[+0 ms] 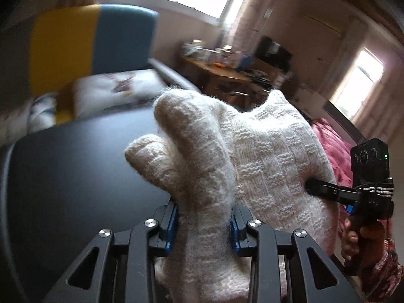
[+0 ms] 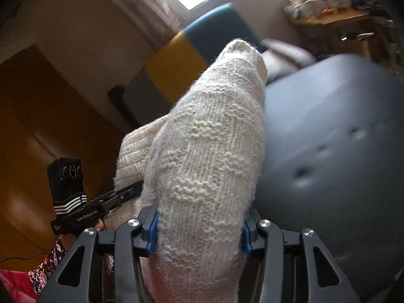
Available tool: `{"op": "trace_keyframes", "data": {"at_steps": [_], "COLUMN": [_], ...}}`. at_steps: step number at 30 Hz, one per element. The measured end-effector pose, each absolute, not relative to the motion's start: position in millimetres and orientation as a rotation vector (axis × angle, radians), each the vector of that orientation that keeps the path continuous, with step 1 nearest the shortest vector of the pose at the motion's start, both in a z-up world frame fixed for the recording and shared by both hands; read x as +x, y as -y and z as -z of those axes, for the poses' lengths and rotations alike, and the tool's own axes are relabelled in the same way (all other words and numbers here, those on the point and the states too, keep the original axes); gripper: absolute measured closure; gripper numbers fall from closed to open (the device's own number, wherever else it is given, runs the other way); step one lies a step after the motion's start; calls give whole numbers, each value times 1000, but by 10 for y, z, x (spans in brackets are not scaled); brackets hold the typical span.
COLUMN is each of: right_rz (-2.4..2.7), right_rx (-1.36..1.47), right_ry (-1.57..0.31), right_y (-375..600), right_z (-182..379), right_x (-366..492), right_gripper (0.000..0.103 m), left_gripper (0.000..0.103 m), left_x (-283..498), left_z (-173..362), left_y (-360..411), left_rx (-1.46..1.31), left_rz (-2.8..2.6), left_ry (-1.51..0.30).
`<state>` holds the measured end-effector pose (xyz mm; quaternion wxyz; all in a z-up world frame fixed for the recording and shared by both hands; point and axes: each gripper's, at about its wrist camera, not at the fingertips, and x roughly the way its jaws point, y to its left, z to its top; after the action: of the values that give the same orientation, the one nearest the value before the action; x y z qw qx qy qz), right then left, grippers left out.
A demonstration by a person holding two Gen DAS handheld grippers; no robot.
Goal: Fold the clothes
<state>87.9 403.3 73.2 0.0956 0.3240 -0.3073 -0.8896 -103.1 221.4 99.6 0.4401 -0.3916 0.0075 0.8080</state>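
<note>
Clamping cream knitted wool garment (image 1: 227,166) between blue pads: left gripper (image 1: 204,223). Right gripper (image 2: 199,229) also clamped on same garment, bunched, lifted over dark grey round seat (image 2: 328,151). Garment lower edge cut off at 6 o'clock. Background at 12 o'clock blurred; pink cloth (image 1: 330,141) at 3 o'clock partly hidden.

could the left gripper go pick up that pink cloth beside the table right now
Probably not as things stand. The left gripper is shut on the cream knit garment, so its jaws are taken. The pink cloth lies beyond the knit and the right gripper.
</note>
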Motion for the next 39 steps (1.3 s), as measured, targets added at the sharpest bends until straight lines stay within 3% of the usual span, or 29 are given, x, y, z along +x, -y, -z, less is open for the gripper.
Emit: {"op": "trace_keyframes", "data": {"at_steps": [12, 22, 31, 36, 39], "right_rz": [2898, 3049, 3063, 3105, 3117], "right_rx": [846, 916, 1088, 1114, 1135], "right_ry": [1158, 1253, 1347, 1293, 1299], "right_y": [-5636, -6490, -7001, -6975, -6904], "right_z": [-761, -494, 8, 52, 30], "right_x": [1679, 1609, 1360, 1342, 1337], "right_gripper": [54, 54, 53, 51, 49], "left_gripper": [70, 69, 69, 66, 54], "left_x": [-888, -980, -1015, -957, -994], "left_z": [-1060, -586, -221, -151, -127], "left_y": [-4190, -5530, -5823, -5874, -5874], "left_rx": [-930, -1057, -1085, -1054, -1058], "left_rz": [-1816, -1768, -1781, -1796, -1823], "left_ry": [-169, -252, -371, -410, -399]}}
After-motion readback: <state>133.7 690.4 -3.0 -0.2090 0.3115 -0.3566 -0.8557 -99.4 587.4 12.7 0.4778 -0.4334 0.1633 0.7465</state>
